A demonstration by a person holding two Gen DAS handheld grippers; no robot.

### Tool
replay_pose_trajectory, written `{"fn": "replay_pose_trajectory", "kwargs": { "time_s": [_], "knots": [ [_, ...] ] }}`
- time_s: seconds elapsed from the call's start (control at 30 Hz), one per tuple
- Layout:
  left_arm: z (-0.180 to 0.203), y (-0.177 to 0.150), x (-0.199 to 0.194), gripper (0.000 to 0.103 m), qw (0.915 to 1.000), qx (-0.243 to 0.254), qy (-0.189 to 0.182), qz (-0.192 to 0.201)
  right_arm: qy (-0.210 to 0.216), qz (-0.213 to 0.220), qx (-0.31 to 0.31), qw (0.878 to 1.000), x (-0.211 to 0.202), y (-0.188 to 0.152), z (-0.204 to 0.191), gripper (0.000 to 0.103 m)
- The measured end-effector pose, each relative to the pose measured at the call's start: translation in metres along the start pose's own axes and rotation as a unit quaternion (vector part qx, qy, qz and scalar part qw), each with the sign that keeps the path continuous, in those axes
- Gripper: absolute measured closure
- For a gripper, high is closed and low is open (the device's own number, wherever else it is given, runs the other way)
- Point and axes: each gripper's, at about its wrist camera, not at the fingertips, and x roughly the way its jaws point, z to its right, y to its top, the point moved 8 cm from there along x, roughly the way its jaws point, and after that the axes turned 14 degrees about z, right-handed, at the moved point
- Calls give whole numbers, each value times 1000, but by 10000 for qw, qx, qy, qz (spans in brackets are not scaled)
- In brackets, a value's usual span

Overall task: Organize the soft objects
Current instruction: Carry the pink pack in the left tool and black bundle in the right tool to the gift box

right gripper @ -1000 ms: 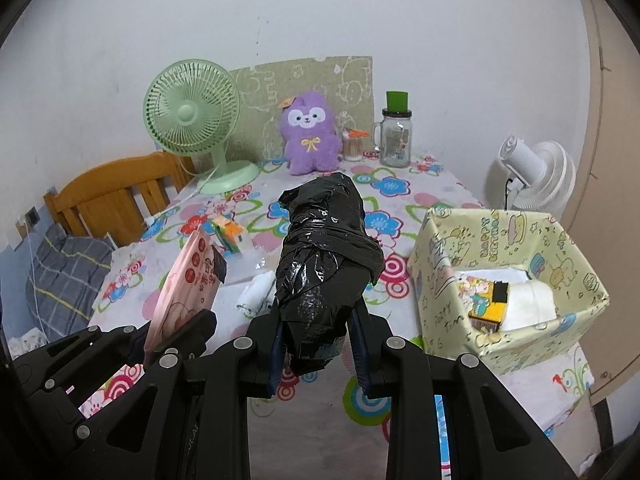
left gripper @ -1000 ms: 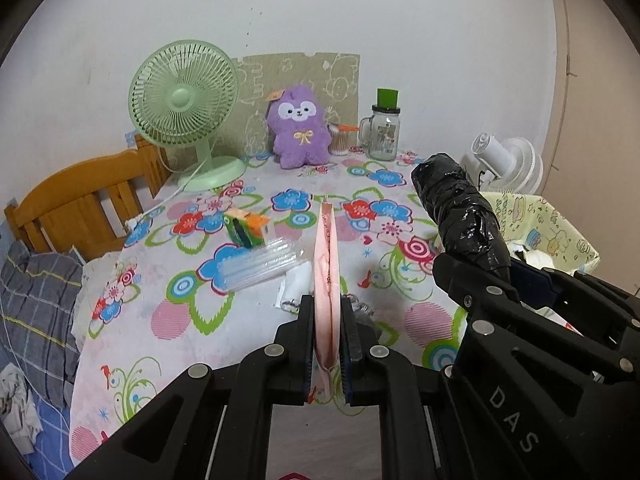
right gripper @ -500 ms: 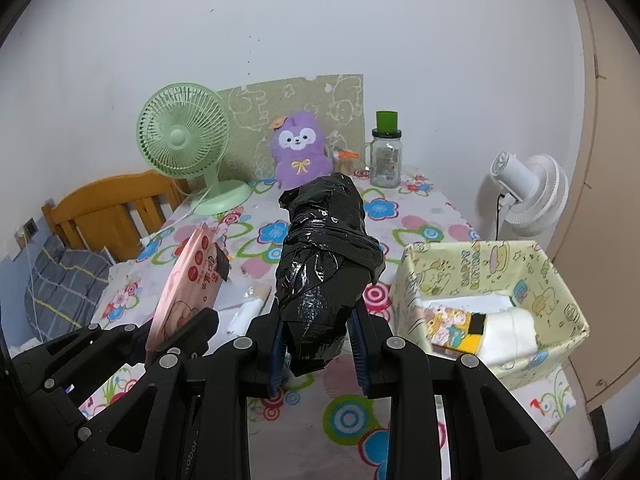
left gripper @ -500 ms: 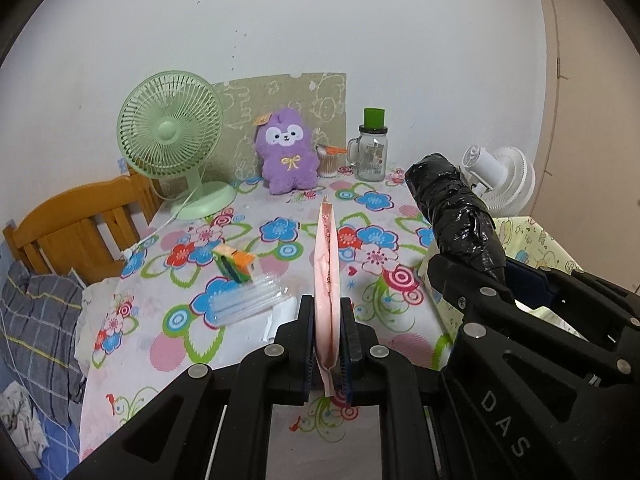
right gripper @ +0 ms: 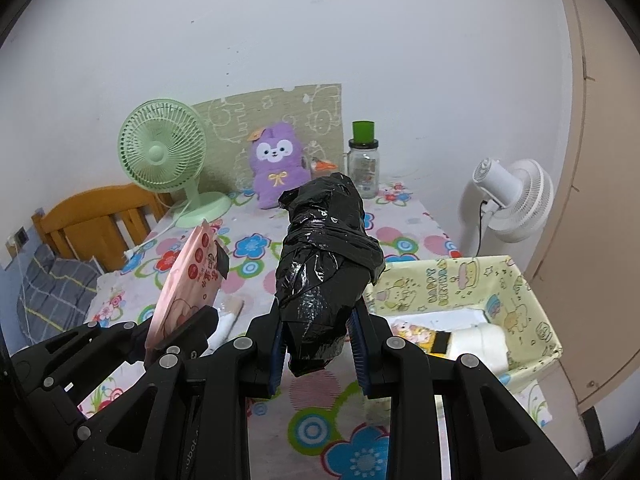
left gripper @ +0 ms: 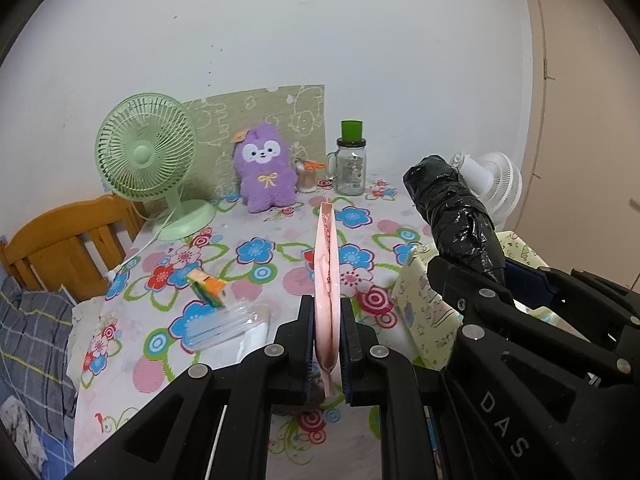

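Since a second ago both my hands have come up and away from the flowered table (right gripper: 404, 204); it now sits lower and smaller in both views, and more white wall shows above it. The yellow patterned box (right gripper: 516, 280), at about four o'clock in the right view, has slid closer under my right side and I see more of its inside, with a white roll (right gripper: 480, 342) and a yellow packet (right gripper: 416, 334) lying in it. For me this means the two pickups are finished and the carry to the box is under way.

My right gripper (right gripper: 318, 344) is still clamped on the black plastic-wrapped bundle (right gripper: 324, 264), which stands out toward twelve o'clock, lifted clear of the cloth. My left gripper (left gripper: 327, 340) is closed tight on the flat pink pouch (left gripper: 327, 264), held edge-up, also off the table.

The small things at nine o'clock in the left view, a colourful sponge (left gripper: 208, 286) and a clear packet (left gripper: 224, 324), remain on the table, so I judge that they come later.
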Motion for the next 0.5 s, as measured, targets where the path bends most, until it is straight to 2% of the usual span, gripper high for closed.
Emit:
{"fn": "replay_pose_trajectory", "kwargs": {
  "time_s": [0.5],
  "knots": [
    [43,7,17,95,9997,79,-235,22,-259,-12,56,9996,3,3,46,72]
  ]
}}
